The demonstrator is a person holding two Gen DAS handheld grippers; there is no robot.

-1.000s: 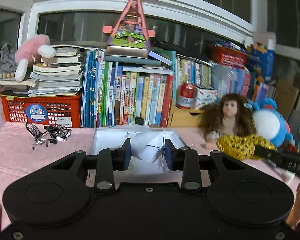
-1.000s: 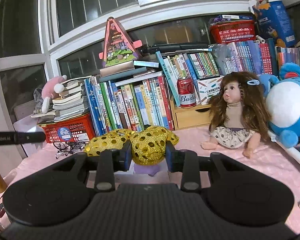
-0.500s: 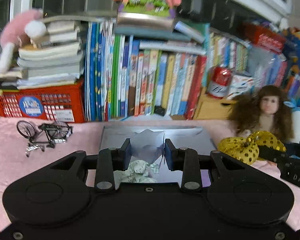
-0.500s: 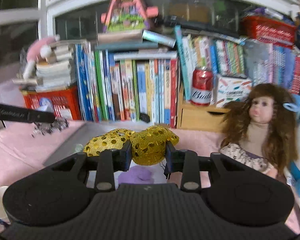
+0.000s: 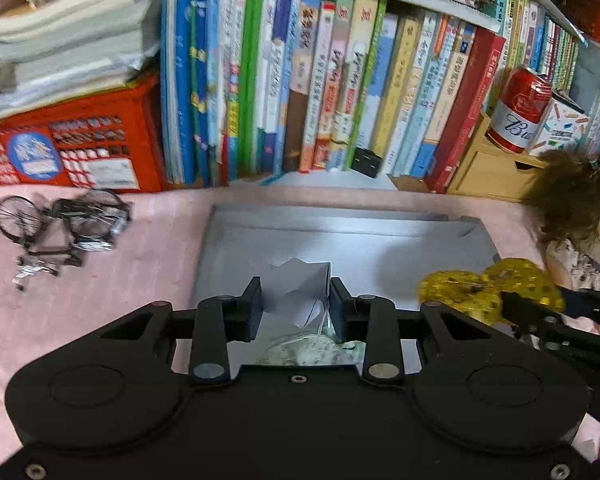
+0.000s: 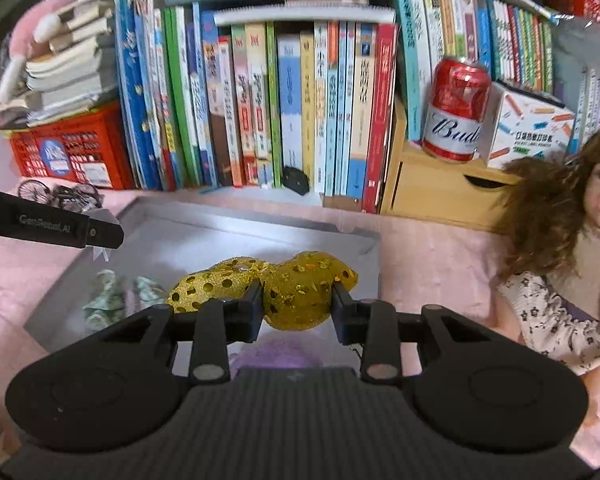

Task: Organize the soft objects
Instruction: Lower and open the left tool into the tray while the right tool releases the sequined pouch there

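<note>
The gold bow (image 6: 260,288) is clamped by its right lobe in the right tongs (image 6: 296,304), jaws closed onto the fabric; the left lobe hangs free past the left finger. It is held above the near right part of the grey tray (image 6: 236,232), not touching the tray floor as far as can be judged.

The white piece (image 5: 300,280), paper or cloth, is pinched in the left tongs (image 5: 296,304), jaws closed to a narrow gap around it. It hangs over the middle of the same tray (image 5: 340,236).

Procedure, as judged from the task: lower each item until it rests on the tray floor, then open the jaws fully before lifting away, so that soft material does not cling to the pads. Place the bow on bare floor to the right of the green-patterned cloth (image 6: 112,300) and clear of the purple item (image 6: 280,354) just below the right tongs. Keep the two tongs apart; in the left view the right tongs (image 5: 512,312) sit near the tray's right edge.

The tray rests on the pink tabletop (image 5: 140,264), with a doll (image 6: 572,248) to the right and a model bicycle (image 5: 60,220) to the left.
</note>
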